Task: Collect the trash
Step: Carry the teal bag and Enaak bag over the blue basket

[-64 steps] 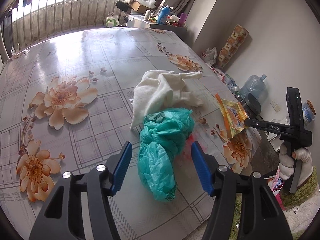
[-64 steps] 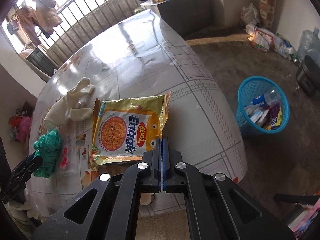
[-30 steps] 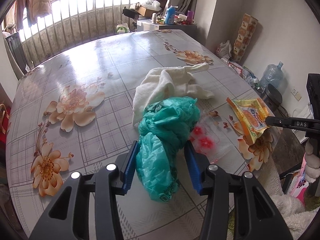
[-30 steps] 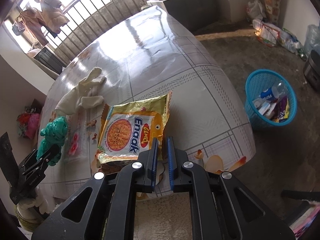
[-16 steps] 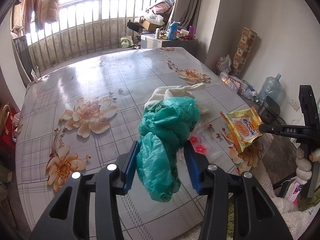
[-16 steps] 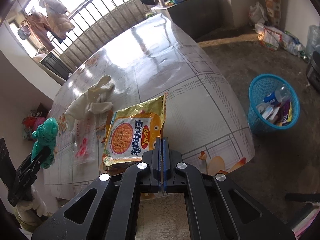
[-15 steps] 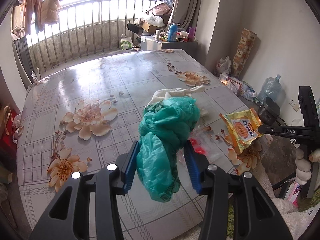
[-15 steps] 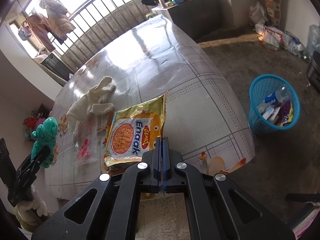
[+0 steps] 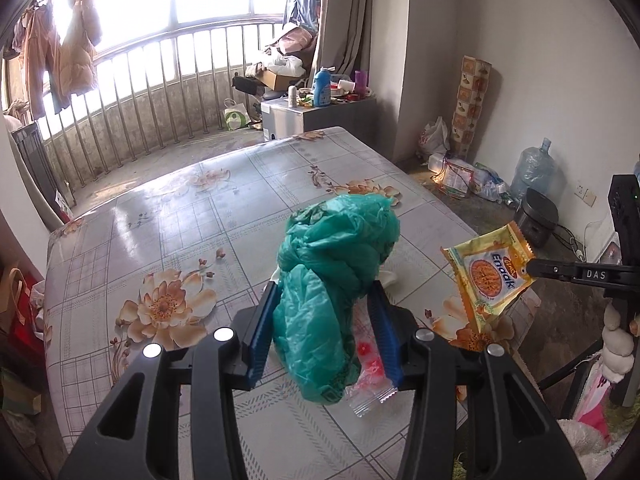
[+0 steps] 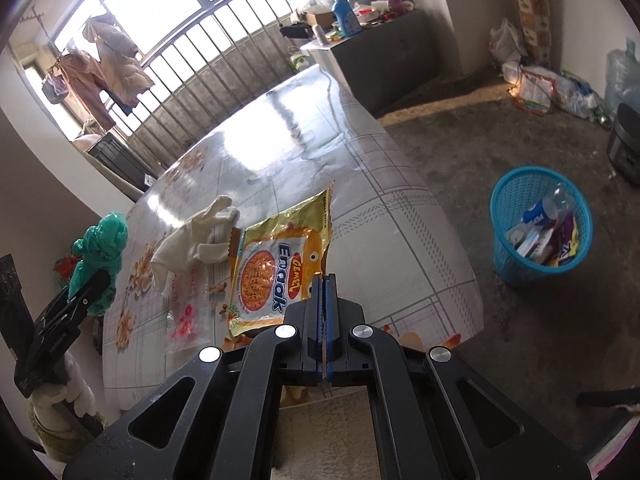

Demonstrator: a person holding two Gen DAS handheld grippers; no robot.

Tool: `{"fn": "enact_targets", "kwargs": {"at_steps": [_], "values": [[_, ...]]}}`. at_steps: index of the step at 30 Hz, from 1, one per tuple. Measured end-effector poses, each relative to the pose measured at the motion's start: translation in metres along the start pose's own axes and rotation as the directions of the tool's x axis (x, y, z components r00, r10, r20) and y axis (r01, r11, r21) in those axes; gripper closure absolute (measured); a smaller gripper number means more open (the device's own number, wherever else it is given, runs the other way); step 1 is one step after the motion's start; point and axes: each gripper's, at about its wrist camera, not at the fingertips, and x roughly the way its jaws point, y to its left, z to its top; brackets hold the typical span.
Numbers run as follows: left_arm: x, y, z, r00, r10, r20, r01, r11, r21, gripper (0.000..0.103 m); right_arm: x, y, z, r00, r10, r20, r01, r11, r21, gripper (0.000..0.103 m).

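Green bag (image 9: pixel 336 280): crumpled, lifted off worktop. Noodle packet (image 10: pixel 280 268): yellow, flat, held by one edge. Clear wrapper (image 9: pixel 370 376): lying on worktop.

Glossy tablecloth (image 9: pixel 168 216), crinkly plastic bag (image 9: pixel 332 264)

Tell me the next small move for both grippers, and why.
Probably carry both loads toward the blue basket on the floor right of the table: the left gripper clamps the green plastic bag, the right gripper pinches the noodle packet, and both hang above the tabletop.
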Motion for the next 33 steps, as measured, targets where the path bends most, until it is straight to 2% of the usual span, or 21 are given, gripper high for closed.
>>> {"fn": "enact_targets", "kwargs": {"at_steps": [20, 27, 33], "values": [[0.026, -0.062, 0.039, 0.999, 0.027, 0.045, -0.036, 0.979, 0.201, 0.059, -0.013, -0.03, 0.013, 0.996, -0.032, 0.08, 0.027, 0.998, 0.061, 0.103], [0.035, -0.088, 0.054, 0.999, -0.006, 0.049, -0.007, 0.965, 0.263, 0.059, -0.019, -0.049, 0.016, 0.994, -0.028, 0.104, 0.017, 0.995, 0.102, 0.103], [0.042, -0.114, 0.068, 0.997, -0.061, 0.044, 0.044, 0.95, 0.31, 0.059, -0.024, -0.06, 0.017, 0.993, -0.03, 0.114, 0.015, 0.992, 0.129, 0.103]]}}
